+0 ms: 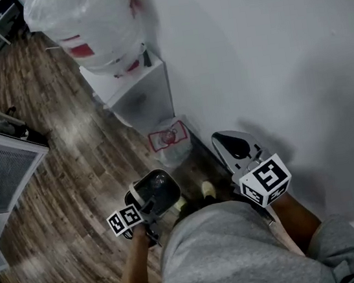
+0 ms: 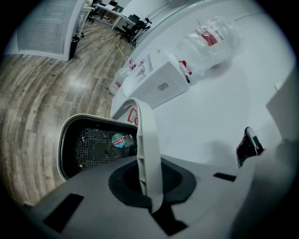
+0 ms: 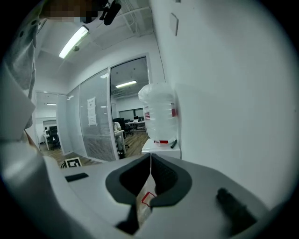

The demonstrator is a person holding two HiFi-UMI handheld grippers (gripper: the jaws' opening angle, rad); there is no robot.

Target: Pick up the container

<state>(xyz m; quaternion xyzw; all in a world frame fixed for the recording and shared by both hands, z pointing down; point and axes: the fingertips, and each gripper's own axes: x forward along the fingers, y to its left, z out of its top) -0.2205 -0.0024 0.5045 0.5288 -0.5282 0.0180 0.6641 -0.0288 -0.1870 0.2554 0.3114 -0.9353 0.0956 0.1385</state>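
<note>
left tongs [image 2: 150, 186] are clenched on the pale rim [image 2: 148, 135] of the container [image 2: 93, 144], which hangs above the wood floor [image 2: 32, 116]. it looks light and stiff, so the rim is a sound hold. right tongs [image 3: 150, 179] pinch flimsy red-printed film [image 3: 144, 201]. the wall [image 3: 224, 93] crowds the right side, and the open room lies leftward.

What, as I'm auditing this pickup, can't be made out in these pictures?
- Print on the sticker inside the container: left gripper view, too small to read.
- Underside of the container: head view, hidden by its own body.
- Rest of the thin red-marked sheet in the right gripper: right gripper view, hidden behind the gripper's body.
</note>
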